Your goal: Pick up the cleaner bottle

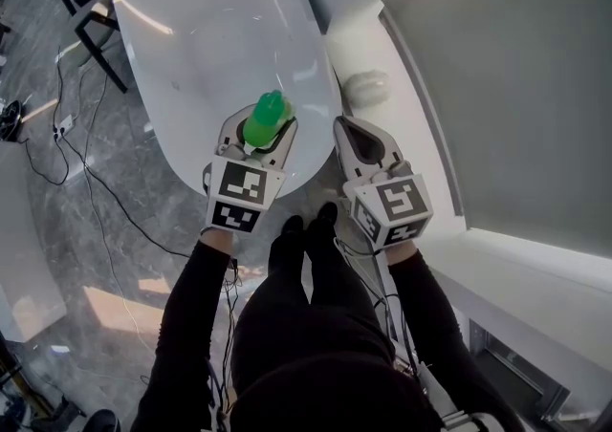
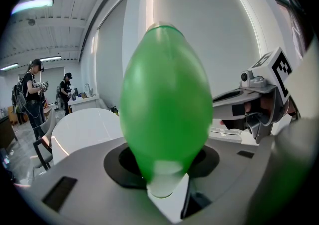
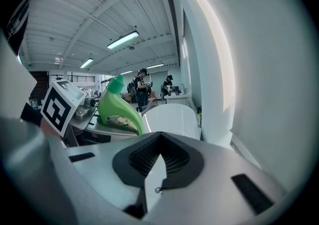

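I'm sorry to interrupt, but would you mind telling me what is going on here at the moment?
A person stands at the near end of a white bathtub with a gripper in each hand. The left gripper is closed on a green cleaner bottle and holds it over the tub's near end. The right gripper is just beside it, with its jaws together and nothing in them. The bottle appears to be picked up already.

Your head view is bright and sharp, with light streaking glare across the white tub [image 1: 220, 38]. Both your gripper views bend hard and go black at the corners. The ceiling strip lamps [image 3: 122, 40] glow. The green bottle [image 2: 167, 104] is close and out of focus.
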Available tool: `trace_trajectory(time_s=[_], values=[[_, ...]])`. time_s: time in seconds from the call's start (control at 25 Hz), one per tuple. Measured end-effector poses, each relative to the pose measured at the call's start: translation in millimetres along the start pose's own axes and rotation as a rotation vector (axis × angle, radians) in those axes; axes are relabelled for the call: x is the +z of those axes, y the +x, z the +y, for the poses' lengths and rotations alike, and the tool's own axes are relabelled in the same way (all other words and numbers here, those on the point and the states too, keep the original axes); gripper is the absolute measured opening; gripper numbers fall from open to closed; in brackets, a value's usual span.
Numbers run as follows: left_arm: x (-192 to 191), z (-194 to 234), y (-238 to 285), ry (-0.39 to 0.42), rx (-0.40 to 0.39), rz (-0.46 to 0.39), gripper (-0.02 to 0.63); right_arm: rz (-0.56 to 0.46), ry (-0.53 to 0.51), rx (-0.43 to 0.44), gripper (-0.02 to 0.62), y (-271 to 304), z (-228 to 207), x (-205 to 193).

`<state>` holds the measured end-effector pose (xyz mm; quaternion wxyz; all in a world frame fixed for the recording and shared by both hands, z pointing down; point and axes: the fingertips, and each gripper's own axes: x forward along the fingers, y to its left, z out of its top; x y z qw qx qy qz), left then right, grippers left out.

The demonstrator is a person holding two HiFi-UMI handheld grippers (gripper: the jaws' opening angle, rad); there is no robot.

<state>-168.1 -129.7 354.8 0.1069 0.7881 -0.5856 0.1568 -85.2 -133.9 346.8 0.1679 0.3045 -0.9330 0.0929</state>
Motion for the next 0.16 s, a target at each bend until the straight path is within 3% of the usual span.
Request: trace_trajectory(time_s=[0.16], values=[[3.4, 1.9, 0.0, -0.003, -0.003, -0.002, 0.190, -0.002, -0.001, -0.001, 0.001, 1.2, -0.2, 3.7]])
